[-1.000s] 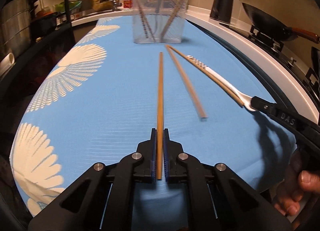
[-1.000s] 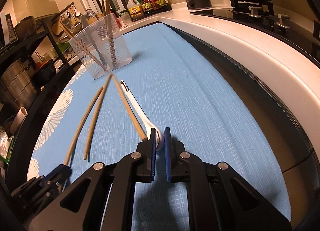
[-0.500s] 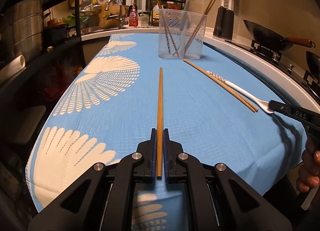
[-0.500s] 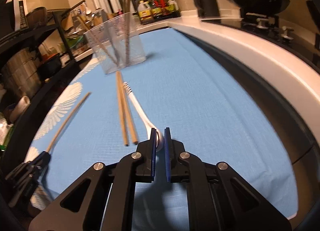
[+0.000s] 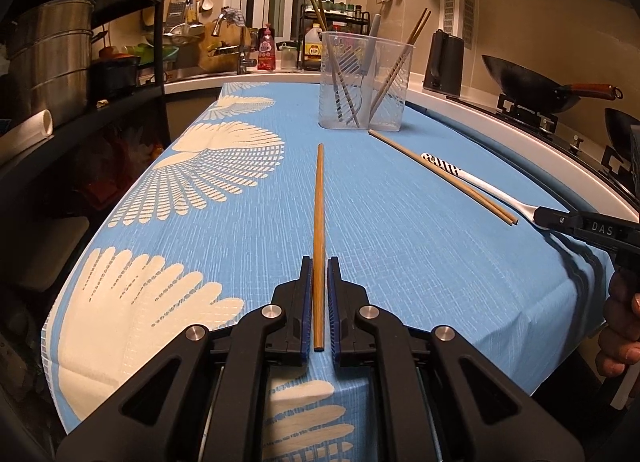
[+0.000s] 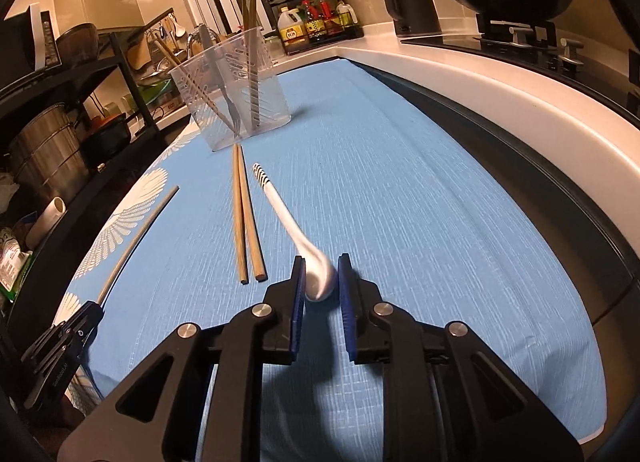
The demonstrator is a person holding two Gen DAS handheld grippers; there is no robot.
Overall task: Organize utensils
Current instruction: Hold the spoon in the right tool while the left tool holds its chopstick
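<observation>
Left gripper (image 5: 319, 282) pinches a chopstick (image 5: 319, 222) at frame centre; right gripper (image 6: 322, 282) jaws opening w/ white spoon (image 6: 316, 274) between them, on blue worktop (image 6: 400, 202).

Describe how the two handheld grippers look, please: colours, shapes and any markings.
Both are black plastic. The left gripper and the right gripper each have two angular arms with triangular cut-outs, round silver screws and blue pads inside the fingers. Seen from the left wrist camera, the right gripper bears the white letters "DAS" on its side. No cables or sleeves show.
</observation>
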